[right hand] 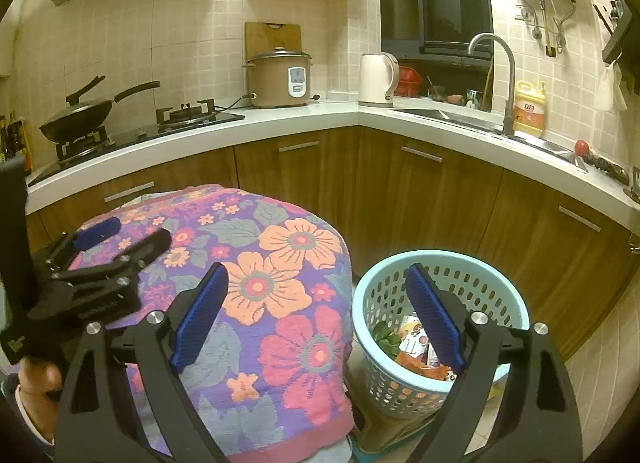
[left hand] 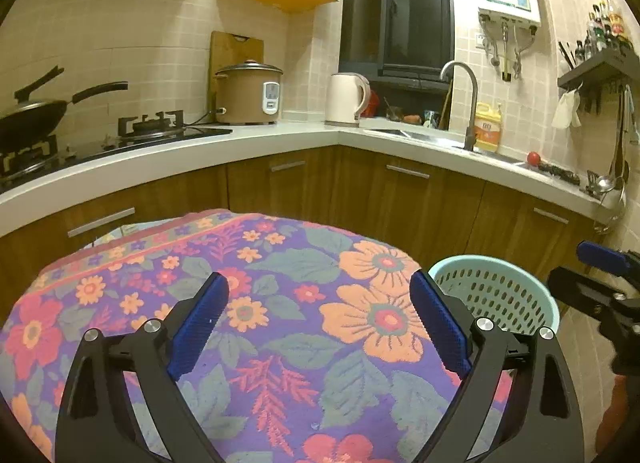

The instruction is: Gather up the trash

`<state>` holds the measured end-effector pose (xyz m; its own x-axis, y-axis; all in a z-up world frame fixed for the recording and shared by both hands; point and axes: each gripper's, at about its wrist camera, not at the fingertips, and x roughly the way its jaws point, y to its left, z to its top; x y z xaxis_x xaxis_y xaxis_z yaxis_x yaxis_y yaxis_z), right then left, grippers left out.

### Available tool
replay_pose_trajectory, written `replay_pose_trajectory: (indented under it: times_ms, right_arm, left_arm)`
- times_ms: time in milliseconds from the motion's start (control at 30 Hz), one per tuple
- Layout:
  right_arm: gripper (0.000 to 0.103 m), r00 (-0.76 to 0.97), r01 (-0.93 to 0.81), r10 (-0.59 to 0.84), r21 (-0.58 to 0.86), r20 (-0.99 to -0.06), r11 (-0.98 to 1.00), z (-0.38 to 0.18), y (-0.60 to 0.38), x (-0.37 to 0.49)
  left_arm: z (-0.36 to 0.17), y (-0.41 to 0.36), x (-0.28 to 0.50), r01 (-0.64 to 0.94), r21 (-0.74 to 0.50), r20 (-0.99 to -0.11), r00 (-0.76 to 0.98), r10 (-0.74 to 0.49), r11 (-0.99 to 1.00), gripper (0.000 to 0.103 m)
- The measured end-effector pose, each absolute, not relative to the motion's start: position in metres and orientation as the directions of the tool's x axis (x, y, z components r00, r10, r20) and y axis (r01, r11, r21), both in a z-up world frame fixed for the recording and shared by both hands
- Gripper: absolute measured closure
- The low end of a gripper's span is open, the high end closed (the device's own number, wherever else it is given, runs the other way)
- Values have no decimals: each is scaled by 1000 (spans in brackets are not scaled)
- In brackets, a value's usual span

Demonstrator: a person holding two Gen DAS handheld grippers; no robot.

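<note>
Purple flowered cloth [left hand: 280, 323] with orange and pink blooms covers a small surface in the middle of a kitchen, and nothing lies on the part of it that can be seen. Both tongs hover over it, held by a person whose hand [right hand: 36, 387] shows at the lower left of the right wrist view.

The left tongs [left hand: 318, 295] are released — their blue pads [left hand: 198, 327] stand wide apart over the cloth with nothing between them. The right tongs [right hand: 316, 295] are released too, jaws spread wide and empty; one pad hangs over the edge of the cloth, the other over a pale blue basket [right hand: 500, 291].

The basket stands on the floor, just beside the right side of the covered surface. Its wall is pierced with rows of small holes. Inside lies the trash [right hand: 412, 347] — green leaves, a printed wrapper and some orange scraps, piled at the bottom.

Behind, a white kitchen counter [left hand: 280, 135] runs round a corner above brown wooden cupboards. On it stand a tan rice cooker [left hand: 248, 93], a cream kettle [left hand: 346, 99], and a gas stove with a black pan [left hand: 32, 115]. A curved tap [left hand: 466, 103] rises over a sink, with a yellow bottle [left hand: 488, 127] beside it.
</note>
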<state>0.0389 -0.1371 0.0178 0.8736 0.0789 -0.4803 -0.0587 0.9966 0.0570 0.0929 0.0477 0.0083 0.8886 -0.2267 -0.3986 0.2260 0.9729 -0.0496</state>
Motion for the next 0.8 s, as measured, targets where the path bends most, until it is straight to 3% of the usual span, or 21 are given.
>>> replay_pose_trajectory:
  times_ms: [300, 800]
  right_arm:
    - [15, 875, -54, 75, 58, -479, 997, 18, -129, 35]
    - [13, 871, -13, 36, 52, -490, 999, 12, -129, 39]
  left_arm:
    - [4, 41, 93, 210, 4, -414, 890, -190, 978, 14]
    - [12, 50, 89, 195, -31, -386, 903, -191, 980, 12]
